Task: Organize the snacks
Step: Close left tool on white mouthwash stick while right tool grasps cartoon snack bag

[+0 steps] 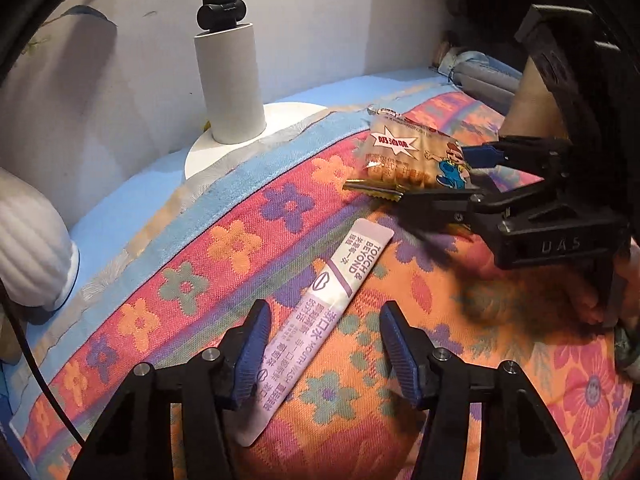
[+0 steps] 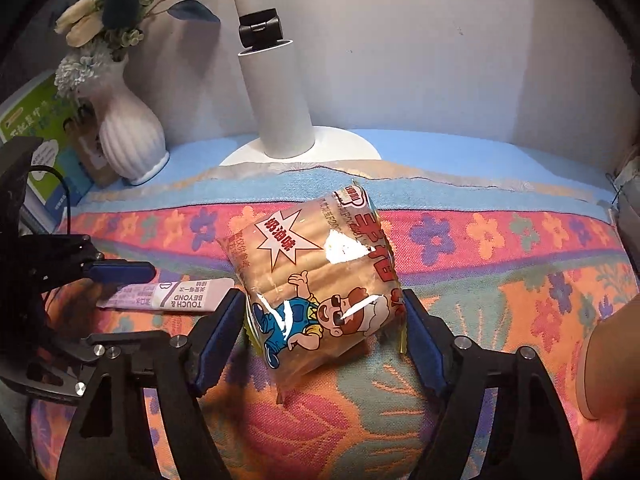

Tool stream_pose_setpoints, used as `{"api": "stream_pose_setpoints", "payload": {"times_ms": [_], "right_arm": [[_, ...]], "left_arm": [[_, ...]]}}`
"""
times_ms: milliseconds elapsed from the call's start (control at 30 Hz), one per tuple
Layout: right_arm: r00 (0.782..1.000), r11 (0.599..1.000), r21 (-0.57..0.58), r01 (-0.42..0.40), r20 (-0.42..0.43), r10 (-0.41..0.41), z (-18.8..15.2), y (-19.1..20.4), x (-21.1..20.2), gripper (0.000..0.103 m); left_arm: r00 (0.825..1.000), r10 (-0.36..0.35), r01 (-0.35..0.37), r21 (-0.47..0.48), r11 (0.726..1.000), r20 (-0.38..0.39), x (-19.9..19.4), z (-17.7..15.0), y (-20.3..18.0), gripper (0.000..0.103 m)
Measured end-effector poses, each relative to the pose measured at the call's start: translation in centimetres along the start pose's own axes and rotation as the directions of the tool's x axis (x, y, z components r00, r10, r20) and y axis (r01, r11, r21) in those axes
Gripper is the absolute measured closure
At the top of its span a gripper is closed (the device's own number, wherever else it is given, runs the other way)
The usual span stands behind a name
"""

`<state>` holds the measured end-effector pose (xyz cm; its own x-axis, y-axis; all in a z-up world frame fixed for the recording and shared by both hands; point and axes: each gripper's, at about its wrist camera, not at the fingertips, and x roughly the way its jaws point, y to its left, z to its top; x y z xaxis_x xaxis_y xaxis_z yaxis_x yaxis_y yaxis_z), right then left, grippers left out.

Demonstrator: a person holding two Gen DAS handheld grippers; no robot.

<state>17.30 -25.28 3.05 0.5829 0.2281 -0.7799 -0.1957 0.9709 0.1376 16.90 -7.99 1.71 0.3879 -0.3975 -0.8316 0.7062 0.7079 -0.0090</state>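
Floral cloth (image 2: 500, 300) covers the work surface, white wall behind. Biscuit packet (image 2: 320, 280) sits between my right gripper's (image 2: 324, 320) pads; they touch its edges, so I read it as pinched. Mouthwash sachet (image 1: 320, 320) lies flat at the packet's 9 o'clock, straddled by my left gripper (image 1: 324, 352), jaws spread, no contact visible. Lamp base (image 2: 344, 144) at 12, vase (image 2: 128, 132) at 10. Risk: the glossy packet may slip or crush; the thin sachet may slide under my pads.
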Motion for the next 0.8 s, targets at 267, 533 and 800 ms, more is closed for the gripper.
{"api": "stream_pose_setpoints", "payload": {"times_ms": [267, 533, 800], "right_arm": [[0.993, 0.998, -0.052, -0.027, 0.109, 0.033, -0.6, 0.7, -2.5, 0.038], [0.995, 0.995, -0.048, -0.088, 0.048, 0.090, -4.7, 2.6, -5.4, 0.040], [0.988, 0.985, 0.082, -0.152, 0.005, 0.152, -13.0, 1.7, -12.3, 0.040]], "left_arm": [[0.995, 0.099, -0.099, 0.015, 0.995, 0.006, -0.9, -0.9, -3.4, 0.085], [0.993, 0.118, -0.117, -0.133, 0.984, -0.003, -5.2, -7.4, -6.6, 0.085], [0.992, 0.123, -0.110, -0.300, 0.948, 0.025, -10.1, -13.1, -10.5, 0.085]]}}
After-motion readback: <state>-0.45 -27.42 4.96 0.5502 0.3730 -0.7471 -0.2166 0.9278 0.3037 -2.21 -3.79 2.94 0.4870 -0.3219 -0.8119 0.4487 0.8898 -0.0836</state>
